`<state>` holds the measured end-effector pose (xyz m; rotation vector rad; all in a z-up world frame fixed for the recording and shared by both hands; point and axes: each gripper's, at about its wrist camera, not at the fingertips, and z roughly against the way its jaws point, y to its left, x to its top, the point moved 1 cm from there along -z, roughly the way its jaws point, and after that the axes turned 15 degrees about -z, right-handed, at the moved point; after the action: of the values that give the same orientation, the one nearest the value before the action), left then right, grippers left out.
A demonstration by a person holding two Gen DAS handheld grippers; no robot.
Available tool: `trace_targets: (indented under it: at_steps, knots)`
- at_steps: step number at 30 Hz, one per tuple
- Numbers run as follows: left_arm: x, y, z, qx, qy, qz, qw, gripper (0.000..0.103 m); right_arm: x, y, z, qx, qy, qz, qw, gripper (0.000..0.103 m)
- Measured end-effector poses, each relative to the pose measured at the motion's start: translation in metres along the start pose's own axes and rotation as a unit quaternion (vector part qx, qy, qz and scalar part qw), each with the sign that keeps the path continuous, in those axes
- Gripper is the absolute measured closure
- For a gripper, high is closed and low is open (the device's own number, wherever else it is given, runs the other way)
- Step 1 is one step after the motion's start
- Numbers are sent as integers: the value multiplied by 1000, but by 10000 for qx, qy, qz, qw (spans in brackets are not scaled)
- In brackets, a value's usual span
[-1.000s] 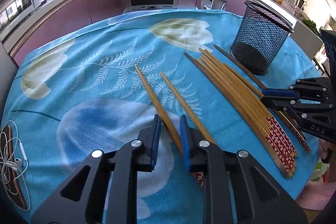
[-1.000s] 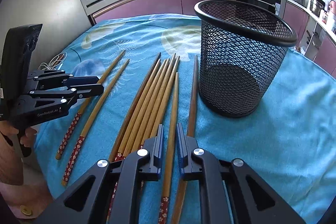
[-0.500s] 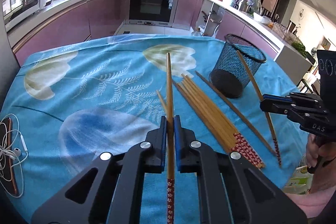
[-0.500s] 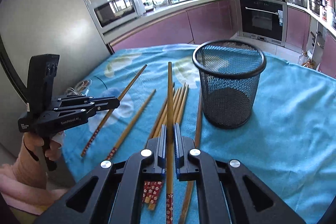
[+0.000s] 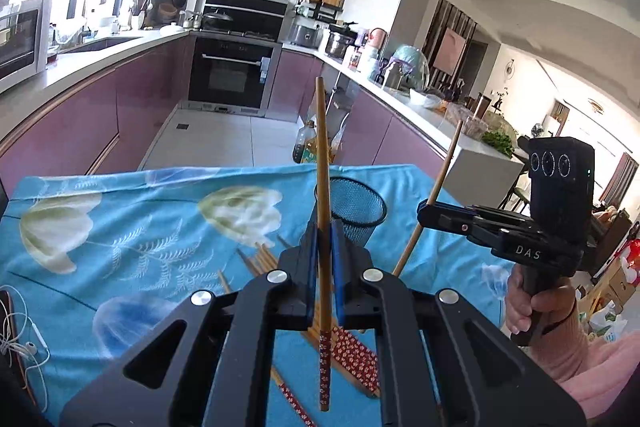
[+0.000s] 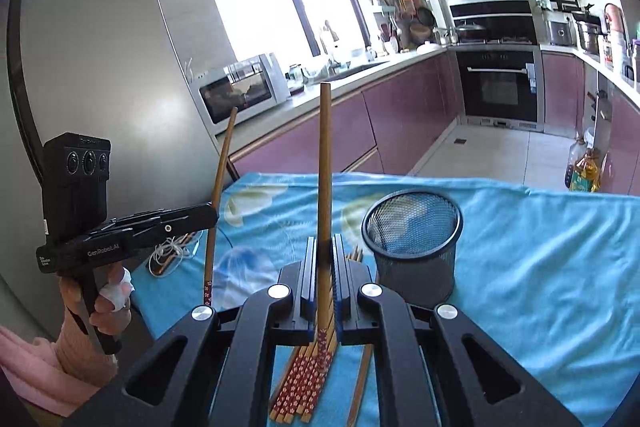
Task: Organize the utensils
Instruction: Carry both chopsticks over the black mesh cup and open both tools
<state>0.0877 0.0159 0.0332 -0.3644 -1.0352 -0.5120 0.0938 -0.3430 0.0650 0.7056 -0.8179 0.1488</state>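
Up above the table, each gripper is clamped on a single chopstick: the left gripper (image 5: 324, 259) pinches its chopstick (image 5: 322, 163) and the right gripper (image 6: 325, 269) pinches its own chopstick (image 6: 325, 163), both held upright, I'd guess so they can drop tip-first into the mesh cup (image 6: 414, 251). That cup looks empty so far, while the remaining chopsticks (image 6: 304, 383) lie bundled on the blue tablecloth (image 6: 540, 267) just beside it.
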Motion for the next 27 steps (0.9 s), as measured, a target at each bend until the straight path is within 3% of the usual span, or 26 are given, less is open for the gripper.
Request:
trace_targets:
  at_steps: [8,19,24,27]
  knots:
    - [51,-12,-14,-125,-560,-35,9983,96,39,12,14,22,-452,217,9987,97]
    - [111,-30,-56,133,-1126,-147,9934,96,85,5,14,-275,-898,354,9950,97]
    - [121,-36,-86,409,-1191,-166,9919,95,94,-9,-3,-432,-771,330,9955,97]
    - [117,-33,-113,385,-1086,-31,9933,95,91,-17,-18,-524,-579,328,9964,97]
